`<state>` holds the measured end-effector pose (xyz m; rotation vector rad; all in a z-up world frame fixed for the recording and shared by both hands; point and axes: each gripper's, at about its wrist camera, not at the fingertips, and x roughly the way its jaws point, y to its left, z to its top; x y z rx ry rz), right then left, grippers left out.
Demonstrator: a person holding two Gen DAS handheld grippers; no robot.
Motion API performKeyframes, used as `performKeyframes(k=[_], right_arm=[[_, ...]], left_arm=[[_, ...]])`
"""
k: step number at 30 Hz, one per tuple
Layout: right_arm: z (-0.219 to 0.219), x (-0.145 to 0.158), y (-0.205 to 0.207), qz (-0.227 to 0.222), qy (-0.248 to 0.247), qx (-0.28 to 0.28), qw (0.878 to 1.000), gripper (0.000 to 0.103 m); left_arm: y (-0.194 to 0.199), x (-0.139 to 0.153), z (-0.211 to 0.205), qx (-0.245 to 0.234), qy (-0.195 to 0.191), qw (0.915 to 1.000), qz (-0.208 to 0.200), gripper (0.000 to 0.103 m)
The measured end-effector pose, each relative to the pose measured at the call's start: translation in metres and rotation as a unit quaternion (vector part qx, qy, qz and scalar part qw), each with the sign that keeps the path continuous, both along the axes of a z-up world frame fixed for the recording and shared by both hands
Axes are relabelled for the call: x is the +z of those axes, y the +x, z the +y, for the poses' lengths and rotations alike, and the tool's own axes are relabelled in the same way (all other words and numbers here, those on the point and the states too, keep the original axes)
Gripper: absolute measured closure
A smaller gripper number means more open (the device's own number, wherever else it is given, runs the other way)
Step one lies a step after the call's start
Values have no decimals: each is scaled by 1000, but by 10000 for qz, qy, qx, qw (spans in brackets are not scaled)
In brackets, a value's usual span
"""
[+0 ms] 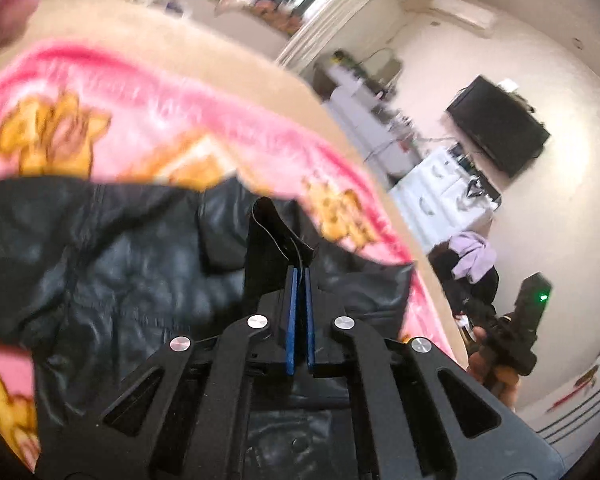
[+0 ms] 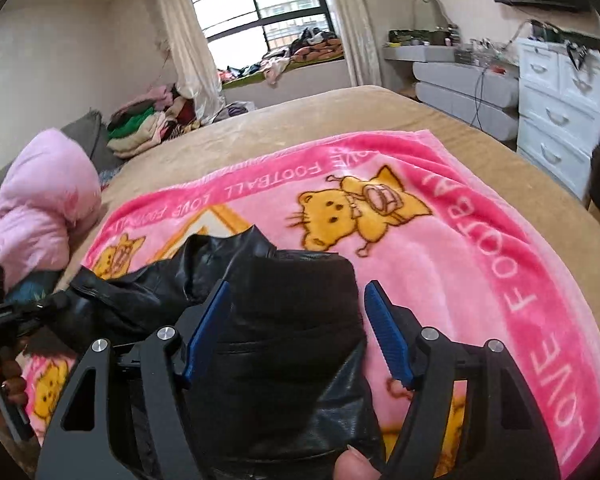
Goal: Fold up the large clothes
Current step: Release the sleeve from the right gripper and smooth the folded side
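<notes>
Jacket (image 2: 292, 320), black and glossy, spread on blanket (image 2: 480, 248) over bed (image 2: 300, 116), likely so folds lie flat. Left gripper (image 1: 300, 276) at jacket's edge, jaws pinched shut on a flap, raised for folding over. Right gripper (image 2: 296, 328) above jacket's near part, jaws wide, straddling cloth without pressing.
</notes>
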<state>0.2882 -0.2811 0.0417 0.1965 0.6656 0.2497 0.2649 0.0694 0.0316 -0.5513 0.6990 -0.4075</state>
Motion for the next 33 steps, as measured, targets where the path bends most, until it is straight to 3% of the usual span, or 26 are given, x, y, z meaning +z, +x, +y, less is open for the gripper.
performKeyframes(k=[4,9,13,15,17,19,24,26,27,30,33], right_arm=[[-2,2,-1,-27,-16,-23,10000,36],[3,-4,3,63,-244,-128,9996,36],[8,-17,12,297,-642,-383,9968,36],[8,-26,17,445,-675,-451,9957,36],[9,-35,24,612,-658,-512,9946,36],[8,-49,33,785,-579,-572,9936,36],[-3,-87,48,1491,-227,-690,9861,36],[-8,-97,50,1680,36,-630,9838,61],[-10,-102,51,1755,211,-518,9829,81],[-13,-100,46,1647,-188,-724,9835,85],[-13,-111,47,1728,-659,-785,9796,83]], left_arm=[[-15,29,26,328,-203,9983,-428,103],[-23,37,50,570,-422,9962,-510,103],[-29,20,52,766,249,9962,-341,103],[-28,-8,49,786,641,9948,-44,103],[-21,-43,50,781,709,9934,439,103],[-15,-59,49,844,905,9904,615,103],[-14,-50,49,872,1004,9900,469,103],[-18,-49,47,829,1054,9903,358,103],[-20,-45,43,804,1109,9902,286,103],[-22,-42,34,728,1522,9856,119,103],[-8,-72,40,858,1730,9784,741,103]])
